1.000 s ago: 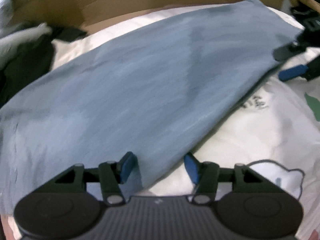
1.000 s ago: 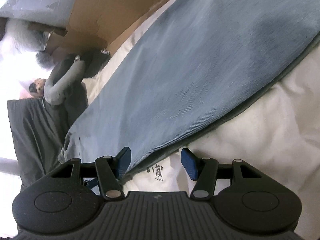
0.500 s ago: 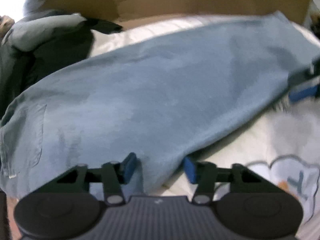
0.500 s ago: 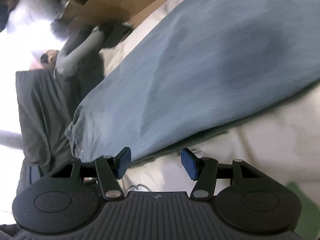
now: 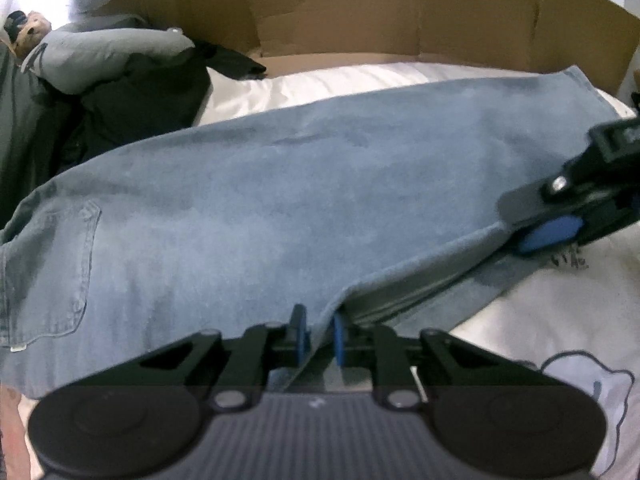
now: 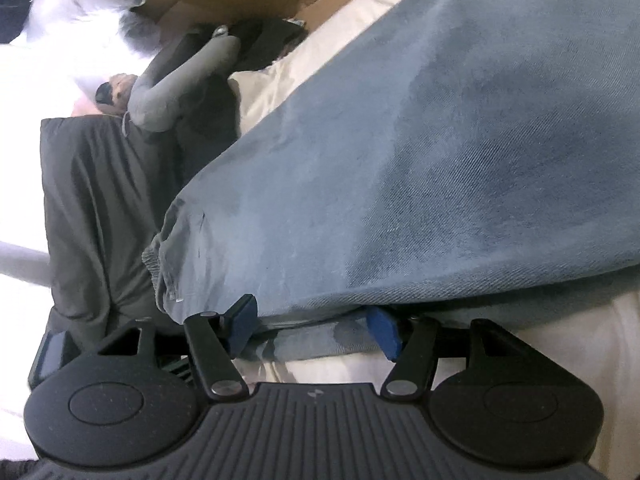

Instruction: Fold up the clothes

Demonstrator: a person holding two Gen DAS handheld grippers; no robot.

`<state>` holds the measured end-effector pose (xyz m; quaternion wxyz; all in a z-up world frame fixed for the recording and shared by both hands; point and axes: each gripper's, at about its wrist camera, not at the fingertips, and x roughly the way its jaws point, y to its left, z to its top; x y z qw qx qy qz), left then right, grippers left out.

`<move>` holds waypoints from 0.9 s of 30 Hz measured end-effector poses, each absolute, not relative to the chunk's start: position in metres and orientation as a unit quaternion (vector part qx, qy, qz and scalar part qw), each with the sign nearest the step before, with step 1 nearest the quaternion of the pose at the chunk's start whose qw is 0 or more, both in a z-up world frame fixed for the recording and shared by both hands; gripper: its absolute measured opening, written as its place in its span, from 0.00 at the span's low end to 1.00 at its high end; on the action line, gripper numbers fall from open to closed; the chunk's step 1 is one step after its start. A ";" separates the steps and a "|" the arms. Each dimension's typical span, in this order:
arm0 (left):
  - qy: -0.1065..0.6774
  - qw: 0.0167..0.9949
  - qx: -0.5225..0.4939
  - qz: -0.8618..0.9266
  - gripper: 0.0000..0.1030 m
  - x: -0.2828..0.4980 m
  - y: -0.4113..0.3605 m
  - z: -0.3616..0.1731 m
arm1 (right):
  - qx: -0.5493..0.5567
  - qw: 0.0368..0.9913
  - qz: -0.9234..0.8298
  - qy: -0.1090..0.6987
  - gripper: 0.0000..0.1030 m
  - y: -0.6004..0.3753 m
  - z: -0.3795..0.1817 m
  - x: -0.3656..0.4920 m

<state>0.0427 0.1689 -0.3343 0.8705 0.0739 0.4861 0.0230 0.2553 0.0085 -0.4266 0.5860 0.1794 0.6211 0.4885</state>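
Pinching the near edge of the jeans (image 5: 280, 200), left claw (image 5: 318, 338) just closing, upper layer nipped between its pads. Lay flat lengthwise on the white bed (image 5: 340, 80), apparently halved leg over leg, no cross fold begun. Farther along the same edge, right claw (image 6: 314, 326) spread wide astride the hem, not gripping. Beyond, dark clothes (image 5: 132, 96) heaped unfolded, cardboard (image 5: 400, 12) behind.

Jeans (image 5: 280, 200) on bedsheet (image 5: 540, 320) (cardboard (image 5: 400, 8) behind)
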 end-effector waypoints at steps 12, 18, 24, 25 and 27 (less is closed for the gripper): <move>0.483 0.861 0.136 0.083 0.57 0.025 0.170 -0.347 | 0.178 0.571 0.481 0.641 0.61 0.012 -0.442 0.252; 0.487 0.849 0.152 0.135 0.60 0.007 0.182 -0.351 | 0.183 0.571 0.477 0.642 0.61 0.012 -0.442 0.252; 0.491 0.838 0.138 0.192 0.61 0.001 0.203 -0.349 | 0.183 0.575 0.478 0.638 0.61 0.007 -0.442 0.254; 0.492 0.836 0.131 0.205 0.61 0.001 0.207 -0.349 | 0.184 0.575 0.478 0.638 0.61 0.007 -0.442 0.255; 0.491 0.834 0.100 0.229 0.61 0.000 0.221 -0.346 | 0.186 0.576 0.476 0.638 0.60 0.006 -0.442 0.255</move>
